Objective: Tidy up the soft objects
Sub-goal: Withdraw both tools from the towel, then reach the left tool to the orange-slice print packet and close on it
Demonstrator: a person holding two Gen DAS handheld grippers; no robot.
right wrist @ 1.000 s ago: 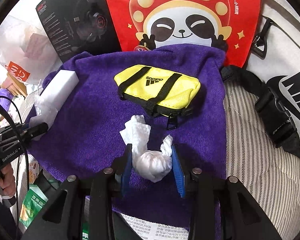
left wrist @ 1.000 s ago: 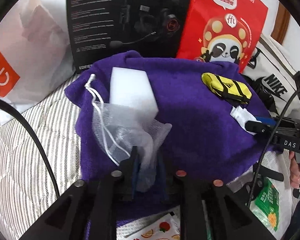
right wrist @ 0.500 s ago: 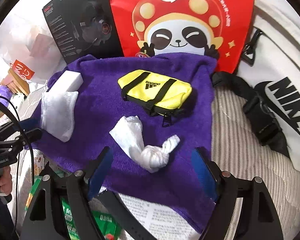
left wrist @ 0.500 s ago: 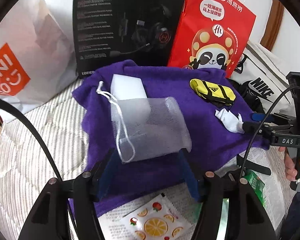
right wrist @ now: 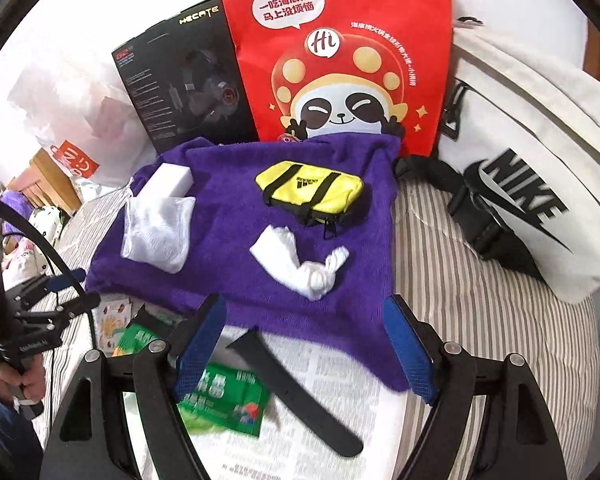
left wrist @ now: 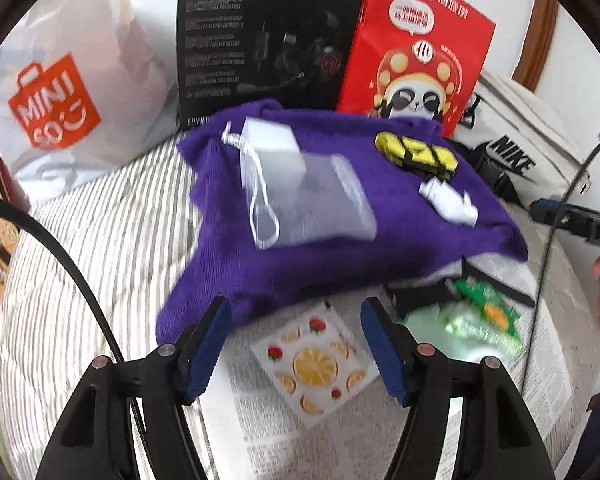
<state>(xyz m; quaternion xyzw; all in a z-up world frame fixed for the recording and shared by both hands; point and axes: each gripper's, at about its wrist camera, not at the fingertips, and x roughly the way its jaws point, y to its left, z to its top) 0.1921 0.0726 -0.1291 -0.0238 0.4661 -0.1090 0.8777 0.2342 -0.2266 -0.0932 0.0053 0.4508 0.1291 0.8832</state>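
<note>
From the left wrist, the left gripper [left wrist: 294, 344], jaws just spread wide and empty, is backing off the mesh pouch [left wrist: 312, 200] now lying on the purple towel [left wrist: 400, 248]. From the right wrist, the right gripper [right wrist: 306, 344], equally wide, is leaving the knotted white cloth [right wrist: 300, 264] beside the yellow bag [right wrist: 312, 192]; both placements look finished.

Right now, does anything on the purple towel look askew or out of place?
Slightly. The mesh drawstring pouch lies partly over the white foam block, its cord trailing loose. The knotted white cloth lies crumpled. The purple towel itself is rumpled, its near edge over printed paper. Nothing looks damaged.
</note>
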